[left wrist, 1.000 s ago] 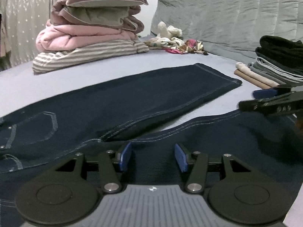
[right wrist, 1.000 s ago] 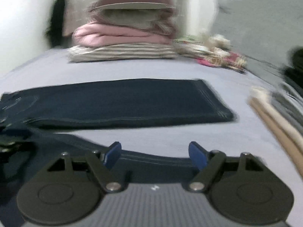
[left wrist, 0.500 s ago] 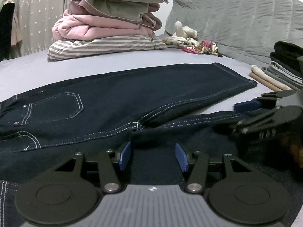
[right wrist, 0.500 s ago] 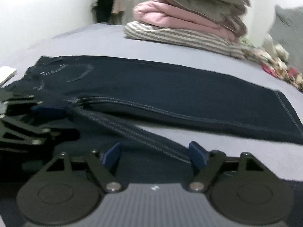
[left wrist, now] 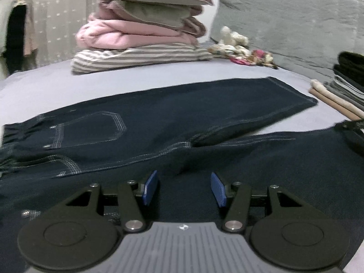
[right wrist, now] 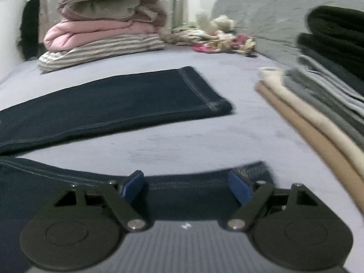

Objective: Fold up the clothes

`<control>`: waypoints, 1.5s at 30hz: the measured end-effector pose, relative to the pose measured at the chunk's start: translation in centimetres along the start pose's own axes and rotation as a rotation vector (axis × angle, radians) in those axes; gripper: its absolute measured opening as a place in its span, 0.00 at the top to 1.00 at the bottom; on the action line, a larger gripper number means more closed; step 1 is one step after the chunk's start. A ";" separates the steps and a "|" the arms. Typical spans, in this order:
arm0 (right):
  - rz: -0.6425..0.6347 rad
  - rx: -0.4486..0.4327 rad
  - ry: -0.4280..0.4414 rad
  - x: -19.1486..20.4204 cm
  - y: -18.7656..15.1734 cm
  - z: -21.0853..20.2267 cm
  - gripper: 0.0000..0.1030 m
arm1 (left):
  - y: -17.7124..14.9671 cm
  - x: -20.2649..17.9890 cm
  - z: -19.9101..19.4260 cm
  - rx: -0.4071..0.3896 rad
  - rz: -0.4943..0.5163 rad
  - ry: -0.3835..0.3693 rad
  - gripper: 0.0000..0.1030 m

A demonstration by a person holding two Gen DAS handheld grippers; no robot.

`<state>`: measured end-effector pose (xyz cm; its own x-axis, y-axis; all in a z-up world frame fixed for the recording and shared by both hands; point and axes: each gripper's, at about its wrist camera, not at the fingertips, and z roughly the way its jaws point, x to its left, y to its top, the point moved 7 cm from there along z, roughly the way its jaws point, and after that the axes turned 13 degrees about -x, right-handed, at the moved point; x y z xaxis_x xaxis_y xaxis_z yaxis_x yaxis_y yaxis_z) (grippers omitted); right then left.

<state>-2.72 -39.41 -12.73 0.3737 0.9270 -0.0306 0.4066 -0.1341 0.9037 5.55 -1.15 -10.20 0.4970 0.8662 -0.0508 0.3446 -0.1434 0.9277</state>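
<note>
Dark blue jeans (left wrist: 173, 122) lie flat on the lilac bed sheet (right wrist: 204, 136), back pocket (left wrist: 91, 129) up and waistband at the left. Both legs run to the right. My left gripper (left wrist: 184, 188) hovers low over the near leg beside the crotch seam, its blue pads (left wrist: 150, 187) apart with only flat denim beneath them. My right gripper (right wrist: 186, 186) is over the hem end of the near leg (right wrist: 204, 177). Its jaws are opening, and the hem lies below them unpinched. The far leg's hem (right wrist: 204, 97) lies flat ahead.
Pink, brown and striped bedding (left wrist: 141, 34) is stacked at the back left. A grey pillow (left wrist: 295, 22) and a small floral cloth heap (left wrist: 241, 50) lie behind the jeans. Folded beige, grey and black clothes (right wrist: 318, 104) are piled at the right.
The left wrist view has shifted left, bringing pocket and waistband into sight. The right gripper swung towards the waist, then back to the near leg's hem, and its pads stand wider apart.
</note>
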 end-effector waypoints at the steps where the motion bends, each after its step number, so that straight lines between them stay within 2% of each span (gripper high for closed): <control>1: 0.003 -0.001 0.005 0.0 0.0 -0.3 0.22 | 0.2 0.8 -0.3 -0.004 -0.004 0.026 0.49; 5: -0.015 -0.012 0.063 2.8 0.8 -1.7 0.21 | 1.0 4.6 -1.7 -0.021 -0.022 0.159 0.49; 8: -0.052 -0.039 0.139 7.4 1.3 -3.0 0.20 | 1.0 8.3 -3.2 -0.027 -0.060 0.280 0.49; 13: -0.100 -0.042 0.273 16.0 1.1 -4.0 0.18 | -0.5 12.6 -5.9 -0.041 -0.086 0.418 0.49; 17: -0.111 -0.026 0.352 22.0 -0.4 -5.1 0.16 | -2.3 14.7 -7.6 -0.022 -0.084 0.473 0.49; 20: -0.123 0.004 0.394 25.5 -2.0 -5.9 0.16 | -3.3 15.3 -8.4 0.012 -0.002 0.526 0.50; 23: -0.170 0.017 0.402 27.7 -3.7 -6.3 0.07 | -4.4 15.5 -8.7 0.036 0.058 0.533 0.49; 26: -0.208 -0.007 0.390 27.4 -4.6 -6.7 0.06 | -5.0 15.3 -9.1 0.034 0.094 0.536 0.49; 32: -0.171 0.000 0.338 22.9 -4.8 -7.1 0.06 | -5.0 15.3 -9.1 0.025 0.102 0.538 0.49; 38: -0.078 -0.007 0.252 15.3 -5.7 -8.8 0.06 | -4.8 15.5 -9.2 0.024 0.104 0.536 0.49; 45: -0.028 -0.012 0.086 5.9 -6.9 -10.7 0.06 | -4.9 15.4 -9.3 0.020 0.102 0.537 0.49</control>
<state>-12.25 -29.30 -14.60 0.2897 0.9569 -0.0196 0.4057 -0.1042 0.9081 4.06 17.36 -12.09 0.0537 0.9692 0.2403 0.3333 -0.2443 0.9106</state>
